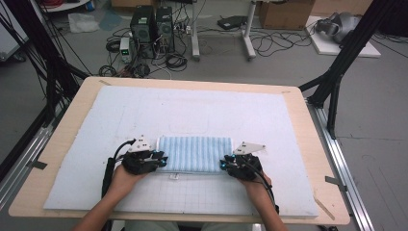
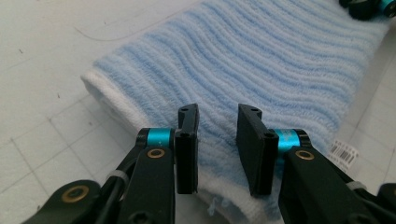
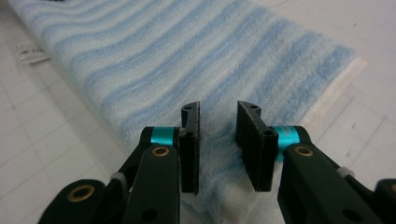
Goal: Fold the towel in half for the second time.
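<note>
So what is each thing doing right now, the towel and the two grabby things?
Towel: folded, lying flat on the white mat, tag sticking out at its near edge.
Left gripper: open, at the towel's left end, nothing pinched.
Right gripper: open, at the towel's right end, nothing pinched.

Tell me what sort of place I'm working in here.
Probably a lab or workshop: computer towers and loose cables on the bare floor, black frame legs around the table, cardboard boxes behind.
</note>
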`<state>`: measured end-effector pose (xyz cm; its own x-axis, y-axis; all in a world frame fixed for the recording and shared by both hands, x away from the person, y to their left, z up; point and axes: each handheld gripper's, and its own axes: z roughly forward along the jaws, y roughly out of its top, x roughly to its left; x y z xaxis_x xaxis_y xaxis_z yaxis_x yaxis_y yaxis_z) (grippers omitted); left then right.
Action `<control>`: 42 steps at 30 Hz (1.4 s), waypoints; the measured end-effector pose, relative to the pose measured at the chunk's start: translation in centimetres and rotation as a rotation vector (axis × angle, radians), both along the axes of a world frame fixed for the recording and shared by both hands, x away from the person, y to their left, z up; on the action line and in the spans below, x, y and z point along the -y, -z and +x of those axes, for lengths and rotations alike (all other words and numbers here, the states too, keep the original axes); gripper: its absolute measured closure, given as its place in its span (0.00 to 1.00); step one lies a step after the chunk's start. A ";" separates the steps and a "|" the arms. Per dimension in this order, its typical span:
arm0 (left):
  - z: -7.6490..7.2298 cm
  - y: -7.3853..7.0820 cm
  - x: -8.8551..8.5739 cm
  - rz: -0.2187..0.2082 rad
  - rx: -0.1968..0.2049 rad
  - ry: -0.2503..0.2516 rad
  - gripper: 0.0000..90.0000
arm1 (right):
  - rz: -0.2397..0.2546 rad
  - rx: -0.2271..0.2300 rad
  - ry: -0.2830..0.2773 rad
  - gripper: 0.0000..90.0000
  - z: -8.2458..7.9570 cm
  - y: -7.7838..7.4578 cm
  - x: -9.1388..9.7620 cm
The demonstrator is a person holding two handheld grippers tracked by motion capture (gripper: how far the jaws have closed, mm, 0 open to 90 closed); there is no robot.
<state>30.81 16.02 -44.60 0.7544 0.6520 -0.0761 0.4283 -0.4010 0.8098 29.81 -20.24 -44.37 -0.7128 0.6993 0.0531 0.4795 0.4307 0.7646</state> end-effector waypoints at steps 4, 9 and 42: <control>-0.4 0.0 0.2 0.030 0.004 0.013 0.78 | 0.004 -0.002 -0.007 0.78 -0.5 0.2 0.3; -0.5 -0.3 0.1 0.043 -0.004 0.023 0.79 | 0.007 -0.007 -0.010 0.77 -0.9 0.1 0.4; 6.5 0.1 -1.1 -0.037 -0.039 -0.246 0.52 | 0.111 -0.020 0.264 0.59 6.8 -1.1 1.4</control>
